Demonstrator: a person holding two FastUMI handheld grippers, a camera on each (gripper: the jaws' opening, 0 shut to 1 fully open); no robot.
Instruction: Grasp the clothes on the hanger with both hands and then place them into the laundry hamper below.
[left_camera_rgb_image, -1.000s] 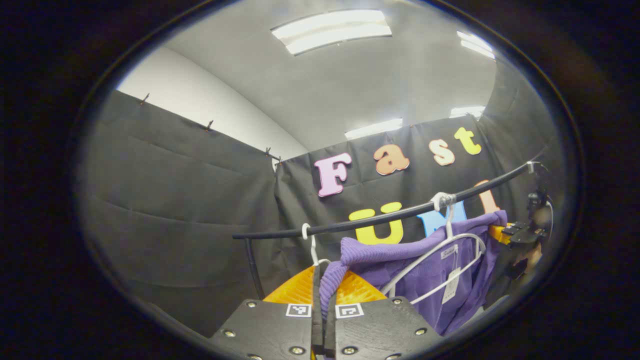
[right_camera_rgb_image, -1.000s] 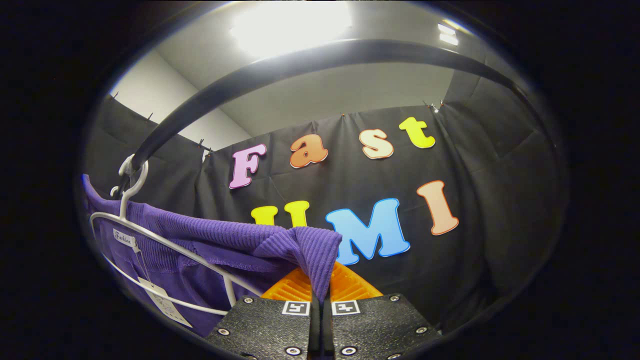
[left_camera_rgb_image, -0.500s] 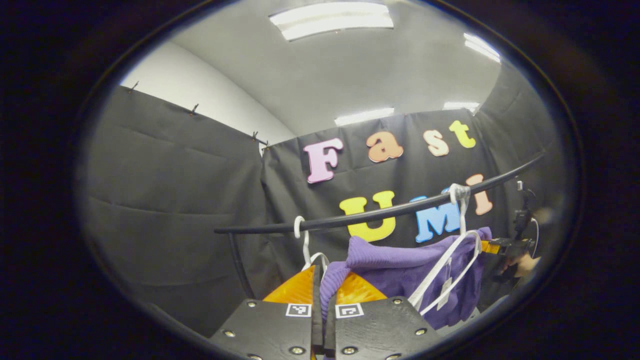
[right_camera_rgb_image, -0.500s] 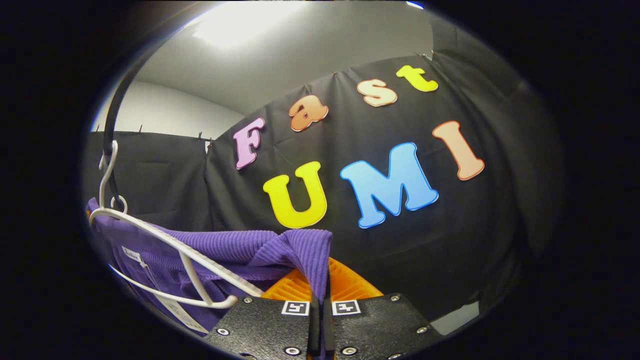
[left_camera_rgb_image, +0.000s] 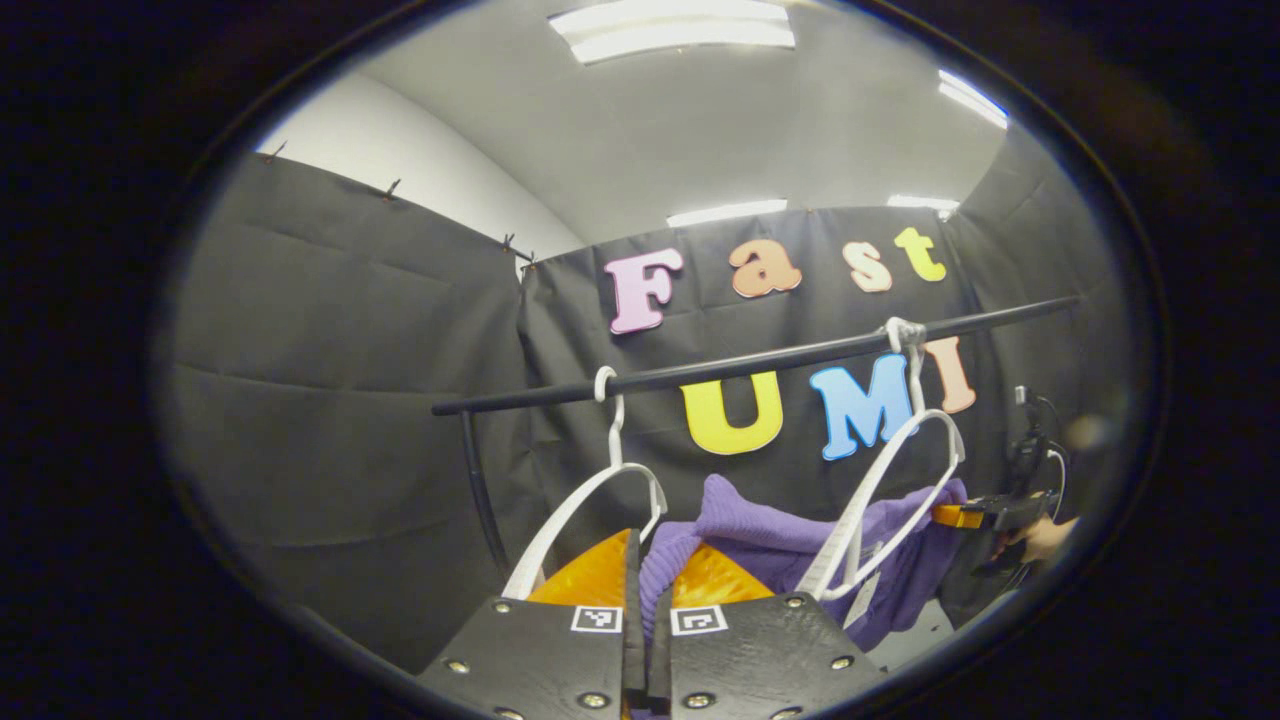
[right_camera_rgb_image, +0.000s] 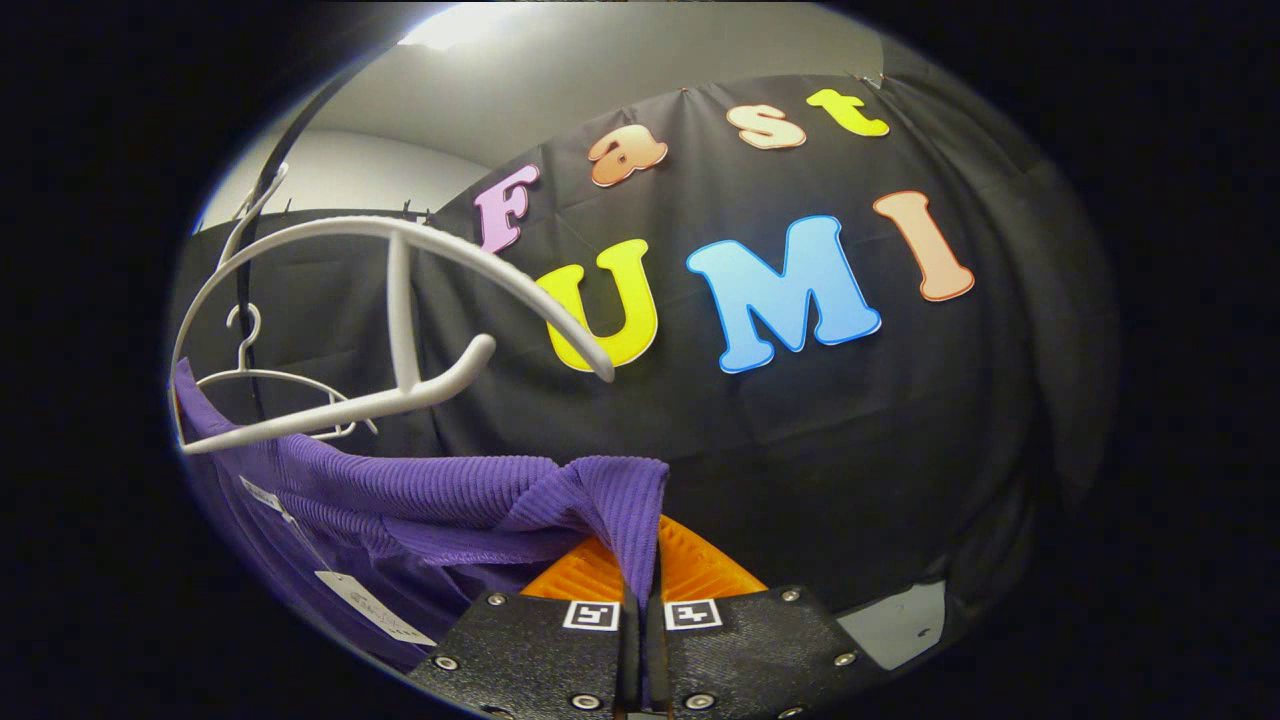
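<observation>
The purple knit garment (left_camera_rgb_image: 770, 525) hangs stretched between my two grippers, below the white hanger (left_camera_rgb_image: 890, 470) it came from. My left gripper (left_camera_rgb_image: 645, 565) is shut on one folded edge of it. In the right gripper view my right gripper (right_camera_rgb_image: 645, 560) is shut on the other edge of the purple knit garment (right_camera_rgb_image: 430, 490), and the bare white hanger (right_camera_rgb_image: 400, 300) swings tilted above the cloth. A paper tag (right_camera_rgb_image: 370, 605) dangles from the garment. The right gripper (left_camera_rgb_image: 985, 512) and the hand (left_camera_rgb_image: 1050, 535) that holds it also show at the far right of the left gripper view.
A black rail (left_camera_rgb_image: 750, 365) runs across on an upright post (left_camera_rgb_image: 480, 490). A second bare white hanger (left_camera_rgb_image: 600, 490) hangs near the rail's left end, close above my left fingers. A patch of grey floor (right_camera_rgb_image: 900, 610) lies low to the right.
Both grippers have dropped with the garment. The cloth has slid down off its hanger, which now hangs bare and tilted above it. The rail sits higher in both views.
</observation>
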